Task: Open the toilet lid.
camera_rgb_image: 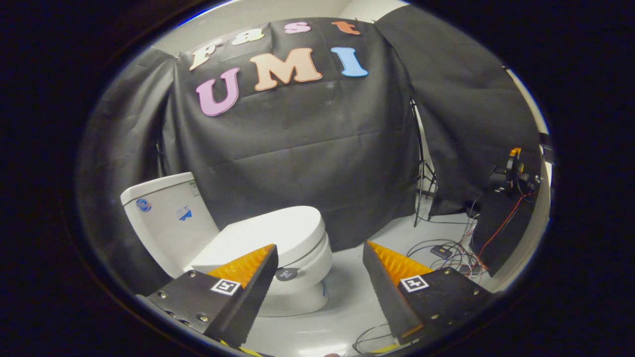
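Pale floor [347, 297] carries everything ahead of you; toilet [278, 258] stands beyond your left finger; loose cables [446, 250] and tripod stand [421, 183] lie beyond your right finger.

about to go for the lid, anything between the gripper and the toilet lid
Nothing visible does. The gripper is open with nothing between its fingers, and the closed toilet lid lies just beyond the left finger. Cables lie on the floor off to the right, clear of that path.
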A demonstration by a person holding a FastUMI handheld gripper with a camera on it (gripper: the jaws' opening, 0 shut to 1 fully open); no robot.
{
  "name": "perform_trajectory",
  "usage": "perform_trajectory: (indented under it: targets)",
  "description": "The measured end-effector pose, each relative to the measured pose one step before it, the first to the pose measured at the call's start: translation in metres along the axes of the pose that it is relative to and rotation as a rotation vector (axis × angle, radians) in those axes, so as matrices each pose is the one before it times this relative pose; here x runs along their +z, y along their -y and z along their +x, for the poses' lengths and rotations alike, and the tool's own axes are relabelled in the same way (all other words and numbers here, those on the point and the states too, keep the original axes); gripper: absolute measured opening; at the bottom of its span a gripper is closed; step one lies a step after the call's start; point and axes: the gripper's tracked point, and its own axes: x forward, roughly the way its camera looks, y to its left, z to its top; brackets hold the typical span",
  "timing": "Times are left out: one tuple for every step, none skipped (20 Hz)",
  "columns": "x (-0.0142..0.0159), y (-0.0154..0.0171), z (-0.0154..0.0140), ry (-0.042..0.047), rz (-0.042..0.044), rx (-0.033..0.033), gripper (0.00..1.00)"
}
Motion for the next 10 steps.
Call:
perform_trajectory:
  targets:
    - [-0.00136,-0.00289,0.00358,-0.00675,0.00717,0.00583,1.0]
    - [0.00012,-0.00352,0.00295,-0.00381,0.01074,0.00728,1.0]
    - [-0.00133,-0.00354,0.00367,-0.00655,0.00902,0.00673,1.0]
    - [-0.00168,-0.00281,0.00442,-0.00908,0.00912,0.00528,1.0]
    - [-0.00317,-0.00175,0.00543,-0.01618,0.00787,0.00219,1.0]
    - [-0.0036,-0.00013,0.00617,-0.01713,0.01176,-0.00163,1.0]
    - [-0.0029,0.00031,0.00524,-0.01031,0.02044,0.00042,1.0]
    - [-0.00298,0.00207,0.00599,-0.00943,0.02769,-0.00299,1.0]
    - [-0.00546,0.00103,0.00654,-0.01657,0.03048,-0.00062,1.0]
    - [-0.00811,0.00244,0.00702,-0.02981,0.02756,-0.00823,1.0]
